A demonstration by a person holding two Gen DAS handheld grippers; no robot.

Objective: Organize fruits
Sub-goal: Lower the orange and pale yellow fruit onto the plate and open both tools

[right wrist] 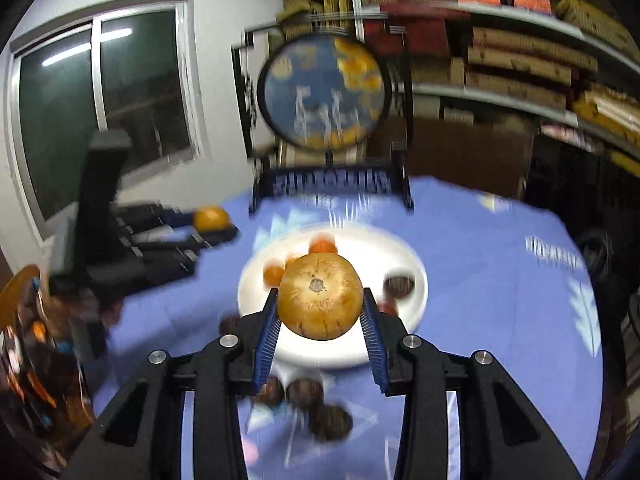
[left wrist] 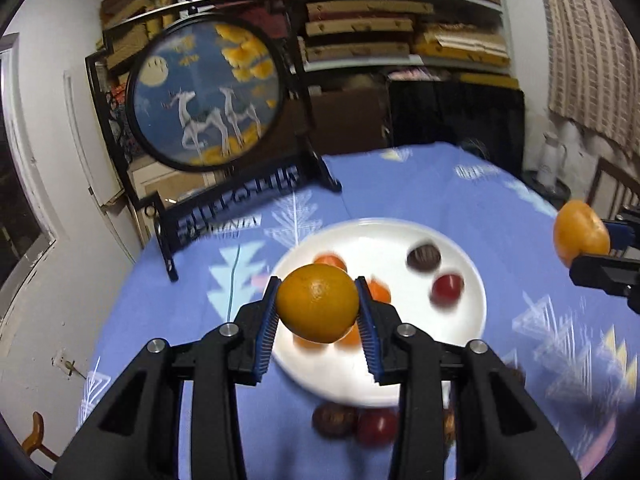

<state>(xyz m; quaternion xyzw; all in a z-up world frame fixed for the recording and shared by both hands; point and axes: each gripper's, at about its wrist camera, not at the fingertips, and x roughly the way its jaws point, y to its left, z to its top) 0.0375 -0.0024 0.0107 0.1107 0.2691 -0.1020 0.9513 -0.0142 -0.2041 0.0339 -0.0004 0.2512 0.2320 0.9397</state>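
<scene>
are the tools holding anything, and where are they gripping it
Each holds an orange by opposite sides: left tool on one orange, right tool on another orange, stem scar facing the camera.

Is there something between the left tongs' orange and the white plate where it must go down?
Nothing stands between them. The left tongs hold the orange over the plate, but small fruits lie right under it; the bare part lies nearer the front rim.

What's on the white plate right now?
On the white plate: small oranges, a dark fruit and a red one. The left tool's orange hides part of it.
</scene>
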